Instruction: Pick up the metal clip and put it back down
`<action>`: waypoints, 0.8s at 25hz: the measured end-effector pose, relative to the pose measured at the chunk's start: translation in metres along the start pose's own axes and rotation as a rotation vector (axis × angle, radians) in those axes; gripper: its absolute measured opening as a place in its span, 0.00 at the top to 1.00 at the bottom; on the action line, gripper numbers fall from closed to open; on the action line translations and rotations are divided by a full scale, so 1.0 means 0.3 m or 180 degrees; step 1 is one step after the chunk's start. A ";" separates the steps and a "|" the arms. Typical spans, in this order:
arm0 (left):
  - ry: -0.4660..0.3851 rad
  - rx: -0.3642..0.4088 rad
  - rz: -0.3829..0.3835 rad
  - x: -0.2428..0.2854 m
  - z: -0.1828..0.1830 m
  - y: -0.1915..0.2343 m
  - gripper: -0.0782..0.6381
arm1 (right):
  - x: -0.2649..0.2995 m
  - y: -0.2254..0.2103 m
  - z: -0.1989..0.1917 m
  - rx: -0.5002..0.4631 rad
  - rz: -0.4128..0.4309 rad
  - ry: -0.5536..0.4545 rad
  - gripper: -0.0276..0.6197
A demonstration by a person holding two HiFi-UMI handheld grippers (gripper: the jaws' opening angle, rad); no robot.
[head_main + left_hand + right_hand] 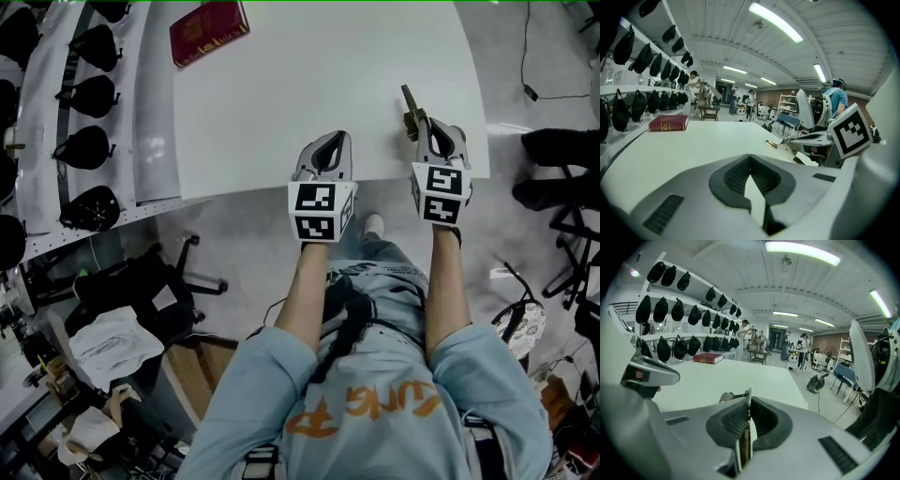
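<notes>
**Clip pinched in my right fingers, mostly hidden**

My right gripper (422, 122) has its fingers closed flat on the metal clip (409, 101). It is well apart from the red book (208, 30), toward the opposite, near-right side of the white tabletop (309, 75). Between the pads only a thin brassy edge shows, and a stub pokes past the tips. I cannot tell whether the clip touches the tabletop. My left gripper (329, 137), nearer the book, has its fingers together on nothing.

Bright, even light from ceiling tubes (776, 21); fisheye warp, dark vignetted corners in gripper views
</notes>
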State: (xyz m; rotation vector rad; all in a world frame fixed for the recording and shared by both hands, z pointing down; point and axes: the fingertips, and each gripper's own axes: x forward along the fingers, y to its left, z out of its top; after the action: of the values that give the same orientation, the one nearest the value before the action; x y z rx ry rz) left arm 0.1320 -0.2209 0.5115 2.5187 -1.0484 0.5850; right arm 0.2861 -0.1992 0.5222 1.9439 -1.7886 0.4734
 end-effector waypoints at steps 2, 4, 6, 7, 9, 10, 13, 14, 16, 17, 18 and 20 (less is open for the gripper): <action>-0.0091 0.0003 0.0038 -0.012 0.034 -0.008 0.86 | -0.026 -0.022 0.038 -0.0002 -0.0004 -0.0103 0.91; -0.0195 0.0011 0.0081 -0.023 0.070 -0.015 0.86 | -0.049 -0.047 0.079 -0.0017 -0.0006 -0.0219 0.91; -0.0290 0.0022 0.0124 -0.041 0.103 -0.020 0.86 | -0.072 -0.062 0.117 -0.0021 0.0020 -0.0332 0.91; -0.0341 0.0029 0.0148 -0.051 0.120 -0.019 0.86 | -0.084 -0.065 0.137 -0.0020 0.0047 -0.0390 0.91; -0.0451 0.0027 0.0220 -0.077 0.158 -0.004 0.86 | -0.107 -0.068 0.175 -0.0023 0.0105 -0.0497 0.91; -0.0511 0.0015 0.0272 -0.094 0.180 0.012 0.86 | -0.121 -0.069 0.194 -0.0028 0.0124 -0.0547 0.91; -0.0698 -0.0015 0.0431 -0.157 0.258 0.060 0.86 | -0.158 -0.078 0.253 -0.0039 0.0149 -0.0688 0.91; -0.0755 -0.0019 0.0472 -0.177 0.280 0.071 0.86 | -0.170 -0.082 0.271 -0.0043 0.0152 -0.0729 0.91; -0.0847 -0.0034 0.0539 -0.210 0.312 0.091 0.86 | -0.188 -0.084 0.308 -0.0051 0.0164 -0.0808 0.91; -0.0879 -0.0047 0.0567 -0.222 0.322 0.100 0.86 | -0.196 -0.082 0.326 -0.0056 0.0178 -0.0846 0.91; -0.0903 -0.0061 0.0592 -0.232 0.329 0.108 0.86 | -0.202 -0.078 0.340 -0.0065 0.0196 -0.0878 0.91; -0.0938 -0.0086 0.0639 -0.248 0.339 0.122 0.86 | -0.206 -0.070 0.356 -0.0093 0.0242 -0.0904 0.91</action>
State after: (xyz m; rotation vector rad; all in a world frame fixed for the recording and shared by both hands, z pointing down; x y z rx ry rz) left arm 0.0817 -0.2488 0.3936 2.5454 -1.4150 0.2512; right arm 0.2952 -0.2043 0.3976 2.0096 -2.0360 0.2005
